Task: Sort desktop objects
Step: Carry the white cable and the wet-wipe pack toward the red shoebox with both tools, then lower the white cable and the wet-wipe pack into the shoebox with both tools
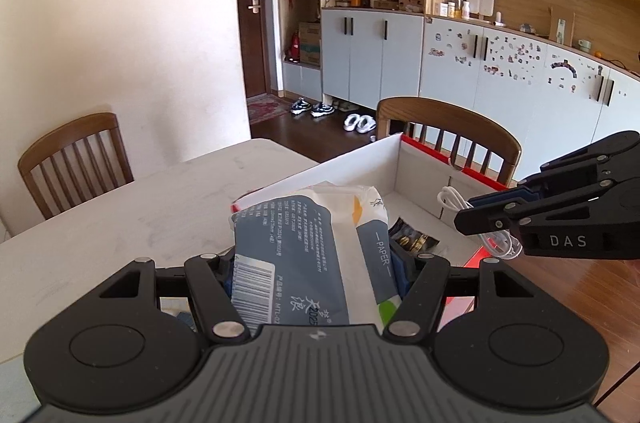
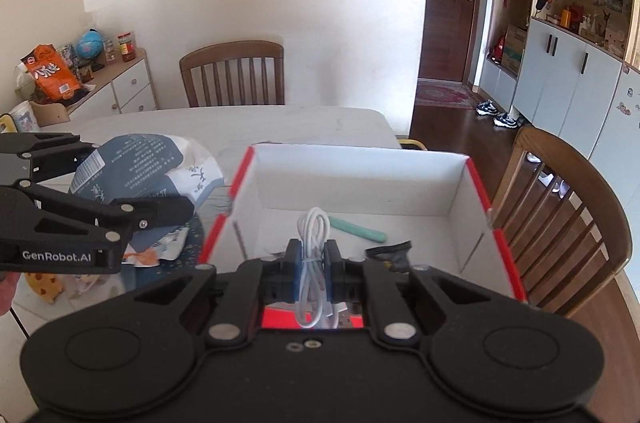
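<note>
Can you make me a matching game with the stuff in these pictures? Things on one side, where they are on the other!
Things:
1. tissue pack
2. white cable
3. green pen
4. cardboard box

Places:
A. lying on the box floor
B. held in the right gripper
C. standing on the table
D. held in the left gripper

Pairs: 1-D, 2-B, 3-A, 4-C

Navy/white tissue pack (image 1: 320, 251), white cable (image 2: 314, 263), red-edged white box (image 2: 360, 179)
</note>
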`<move>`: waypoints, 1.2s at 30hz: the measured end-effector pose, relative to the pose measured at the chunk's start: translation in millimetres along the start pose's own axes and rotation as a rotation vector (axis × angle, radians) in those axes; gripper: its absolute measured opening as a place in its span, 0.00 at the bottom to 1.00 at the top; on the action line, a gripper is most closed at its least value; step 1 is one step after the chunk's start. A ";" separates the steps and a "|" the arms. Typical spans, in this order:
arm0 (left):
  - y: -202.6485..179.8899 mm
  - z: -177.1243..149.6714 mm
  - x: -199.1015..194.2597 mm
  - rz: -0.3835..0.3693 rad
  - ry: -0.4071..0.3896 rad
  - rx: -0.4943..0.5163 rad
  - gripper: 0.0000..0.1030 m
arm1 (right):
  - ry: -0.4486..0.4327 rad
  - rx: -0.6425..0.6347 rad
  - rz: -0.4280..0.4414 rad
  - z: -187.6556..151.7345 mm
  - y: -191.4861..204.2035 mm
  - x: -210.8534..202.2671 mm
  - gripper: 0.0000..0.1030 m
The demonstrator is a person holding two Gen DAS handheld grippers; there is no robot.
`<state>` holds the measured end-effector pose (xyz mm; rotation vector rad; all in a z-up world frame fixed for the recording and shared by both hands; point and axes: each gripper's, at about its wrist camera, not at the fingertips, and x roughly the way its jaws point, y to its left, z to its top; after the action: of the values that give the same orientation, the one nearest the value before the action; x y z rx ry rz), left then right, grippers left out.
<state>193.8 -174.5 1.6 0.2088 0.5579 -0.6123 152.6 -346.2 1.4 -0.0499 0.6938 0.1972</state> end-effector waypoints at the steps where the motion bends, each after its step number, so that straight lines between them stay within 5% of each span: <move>1: -2.3 2.3 4.0 -0.005 0.002 0.003 0.63 | -0.001 -0.001 -0.003 0.4 -3.8 0.9 0.10; 23: -25.3 35.3 107.8 -0.075 0.142 0.026 0.63 | 0.051 0.041 -0.040 8.5 -79.4 45.9 0.10; 36: -28.8 35.5 171.6 -0.041 0.288 0.103 0.63 | 0.113 0.004 -0.048 11.3 -90.9 86.0 0.10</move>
<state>308.2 -293.2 -64.3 0.3876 0.8108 -0.6557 242.2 -420.0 -46.8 -0.0739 0.8046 0.1473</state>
